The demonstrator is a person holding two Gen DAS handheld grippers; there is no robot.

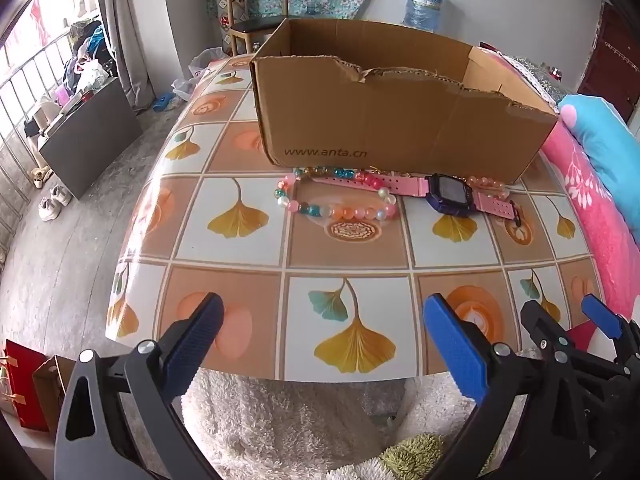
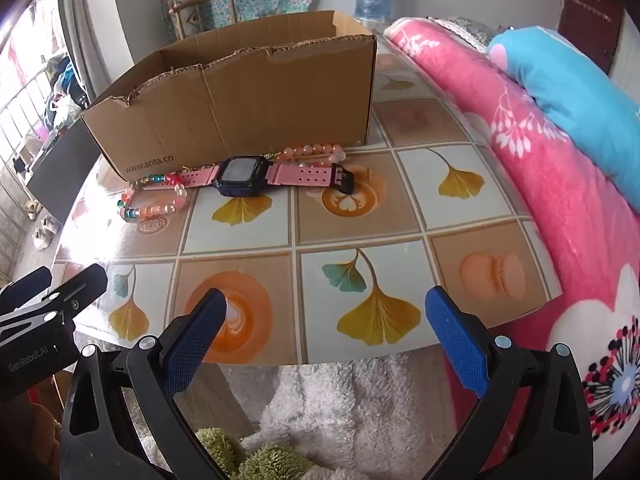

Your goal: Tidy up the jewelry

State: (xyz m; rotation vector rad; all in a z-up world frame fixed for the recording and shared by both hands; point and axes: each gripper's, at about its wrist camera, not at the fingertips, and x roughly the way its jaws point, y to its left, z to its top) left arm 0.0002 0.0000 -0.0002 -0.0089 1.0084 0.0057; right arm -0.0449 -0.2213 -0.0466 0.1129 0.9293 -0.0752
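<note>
On the tiled table (image 1: 240, 248) a torn cardboard box (image 1: 400, 128) stands open-topped; just before its front wall lie a pink-strapped watch (image 1: 450, 196) and a beaded bracelet (image 1: 340, 208), touching; left gripper (image 1: 320, 320) and right gripper (image 2: 326, 316) hover near the table's edge, jaws spread wide, empty.
</note>
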